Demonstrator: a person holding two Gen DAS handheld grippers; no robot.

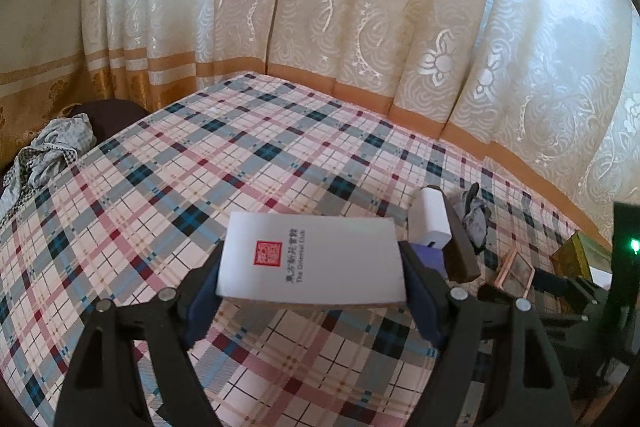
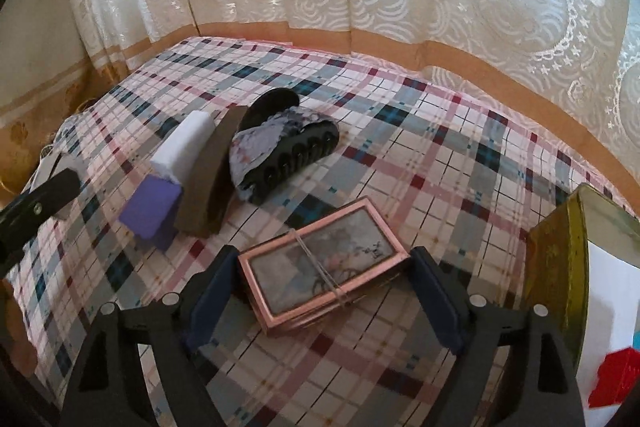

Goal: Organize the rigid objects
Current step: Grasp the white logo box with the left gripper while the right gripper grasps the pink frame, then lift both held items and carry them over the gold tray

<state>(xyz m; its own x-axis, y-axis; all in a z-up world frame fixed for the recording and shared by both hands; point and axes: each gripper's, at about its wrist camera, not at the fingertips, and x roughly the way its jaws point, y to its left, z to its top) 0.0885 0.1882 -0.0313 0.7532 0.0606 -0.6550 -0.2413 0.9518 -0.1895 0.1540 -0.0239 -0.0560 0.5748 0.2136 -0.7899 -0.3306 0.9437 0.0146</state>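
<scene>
Left gripper [image 1: 312, 291]: jaws clamped on the two short sides of a white card box [image 1: 312, 259] bearing a red seal and printed text, held clear above the plaid-covered desk [image 1: 200, 163]. Right gripper [image 2: 320, 291]: jaws apart, straddling a pink-framed case [image 2: 320, 263] bound with a rubber band; the case lies flat on the desk toward its near edge, a gap showing between each pad and the case. Beyond the case, toward the middle of the desk, a row of items lies side by side: a purple block [image 2: 150, 213] touching a white charger [image 2: 186, 143], a brown oblong box [image 2: 214, 171] against them, and a black hair claw [image 2: 288, 147] with patterned fabric just beside the box. A gold tin [image 2: 560, 247] stands near the desk's right edge, close to the right jaw. Patterned cream curtains [image 1: 360, 7] hang along the far edge. A crumpled grey cloth [image 1: 52, 151] lies off the desk's left corner.
</scene>
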